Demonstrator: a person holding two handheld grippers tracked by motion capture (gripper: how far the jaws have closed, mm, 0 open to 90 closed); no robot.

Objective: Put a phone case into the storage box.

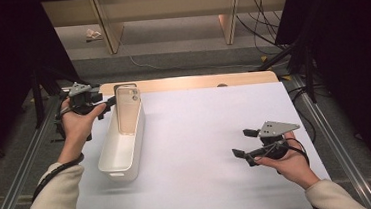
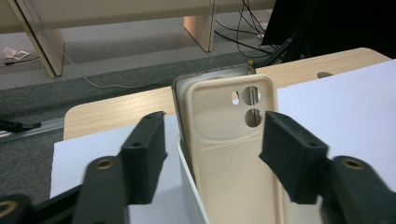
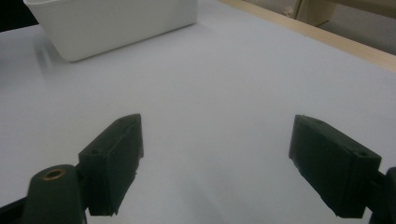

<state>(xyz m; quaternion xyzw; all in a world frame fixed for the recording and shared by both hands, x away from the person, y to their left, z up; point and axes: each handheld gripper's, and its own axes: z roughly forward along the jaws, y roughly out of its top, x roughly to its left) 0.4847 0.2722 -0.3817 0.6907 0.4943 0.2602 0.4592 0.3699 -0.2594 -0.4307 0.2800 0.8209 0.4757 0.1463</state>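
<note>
Two hand-held grippers are in use over the white tabletop [image 1: 202, 148]. At the left, the left hand-held gripper [image 1: 104, 105] is held at the far end of a long white bin [image 1: 122, 159]. Its jaws stand apart and released, one on each side of a beige phone case [image 1: 128, 111] without visibly pressing it. The phone case leans upright inside the far end of the bin, camera holes at the top, with its inner face toward the gripper. In the left gripper view a second, darker edge shows just behind the phone case [image 2: 229, 154]; whether that is another case or a phone cannot be told.

The step in hand appears to be either taking hold of the case or letting it rest in the bin [image 2: 194, 191]. To do it well:

1. Keep the jaws level with the case's side edges, below the camera holes, where the wall is stiffer.
2. Close squarely, so that the soft case does not buckle or twist.
3. Move straight along the bin's length to avoid catching the rim.

At the right, the right hand-held gripper [image 1: 244, 142] is held low over bare tabletop, well apart from the bin. Its jaws are wide open and hold nothing. It is free to steady the bin [image 3: 112, 23] if the bin slides.
</note>
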